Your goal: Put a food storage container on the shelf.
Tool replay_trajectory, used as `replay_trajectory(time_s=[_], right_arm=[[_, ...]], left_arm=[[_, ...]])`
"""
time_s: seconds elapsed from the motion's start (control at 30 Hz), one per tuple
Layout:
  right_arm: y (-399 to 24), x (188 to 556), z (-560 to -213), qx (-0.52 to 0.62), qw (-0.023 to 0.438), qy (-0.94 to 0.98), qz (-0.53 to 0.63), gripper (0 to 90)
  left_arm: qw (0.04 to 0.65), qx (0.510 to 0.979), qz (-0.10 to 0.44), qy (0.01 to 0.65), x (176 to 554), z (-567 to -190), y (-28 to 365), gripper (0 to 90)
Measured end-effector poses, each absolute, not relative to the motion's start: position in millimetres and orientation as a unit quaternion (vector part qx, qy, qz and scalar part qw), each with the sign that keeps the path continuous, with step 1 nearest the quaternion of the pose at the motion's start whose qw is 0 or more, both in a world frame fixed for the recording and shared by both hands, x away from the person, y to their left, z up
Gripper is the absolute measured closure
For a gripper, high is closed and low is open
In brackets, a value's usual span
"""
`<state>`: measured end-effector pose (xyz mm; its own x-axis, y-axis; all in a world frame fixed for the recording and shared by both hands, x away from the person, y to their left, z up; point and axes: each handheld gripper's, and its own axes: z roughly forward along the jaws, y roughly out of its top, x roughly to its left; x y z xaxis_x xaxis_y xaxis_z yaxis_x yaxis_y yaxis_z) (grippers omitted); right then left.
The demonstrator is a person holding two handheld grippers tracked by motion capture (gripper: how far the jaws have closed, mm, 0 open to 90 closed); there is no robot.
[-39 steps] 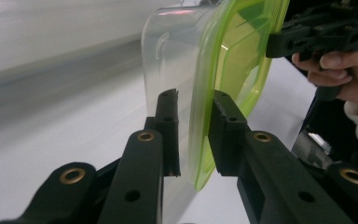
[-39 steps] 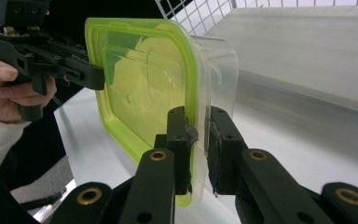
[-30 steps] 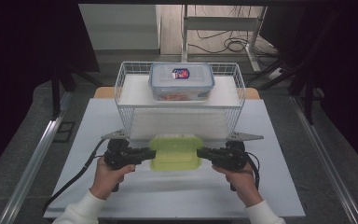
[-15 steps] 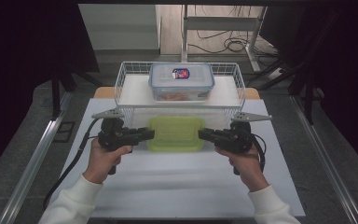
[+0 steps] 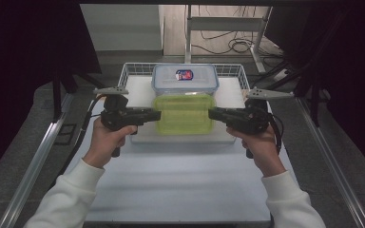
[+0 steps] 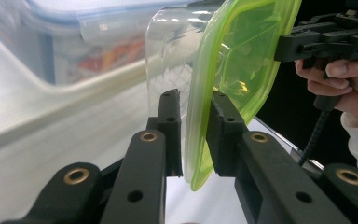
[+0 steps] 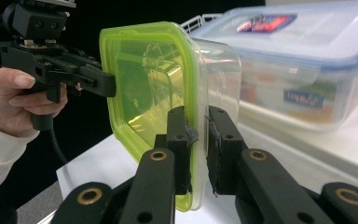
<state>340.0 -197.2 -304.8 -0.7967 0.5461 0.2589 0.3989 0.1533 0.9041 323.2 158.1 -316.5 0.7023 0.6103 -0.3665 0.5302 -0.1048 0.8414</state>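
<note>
The left gripper [image 5: 157, 114] and right gripper [image 5: 212, 114], each clamped on the rim at opposite ends of a green-lidded container [image 5: 184, 114], hold it level in the air between them. It hangs above the near edge of the white wire basket [image 5: 135, 70], just in front of the blue-lidded box [image 5: 185, 79] that sits inside on the table [image 5: 180, 180].

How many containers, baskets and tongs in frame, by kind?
Green-lidded container: 1
Blue-lidded container: 1
Wire basket: 1
Tongs: 2, left and right, both clamped on the green lid's rim
Total: 5
</note>
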Motion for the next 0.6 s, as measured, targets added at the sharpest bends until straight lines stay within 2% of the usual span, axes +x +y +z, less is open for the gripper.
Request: replay_trajectory(time_s=[0.33,0.6], right_arm=[[-195.3,358.3,-279.0,0.307,0.071,0.753,0.577,80.3],[-193.0,387.1,-254.2,0.316,0.072,0.749,0.577,80.3]], left_arm=[[0.552,0.743,0.051,0.376,341.1,-287.5,160.4,77.5],[0.547,0.745,0.051,0.378,369.7,-263.9,161.0,77.6]])
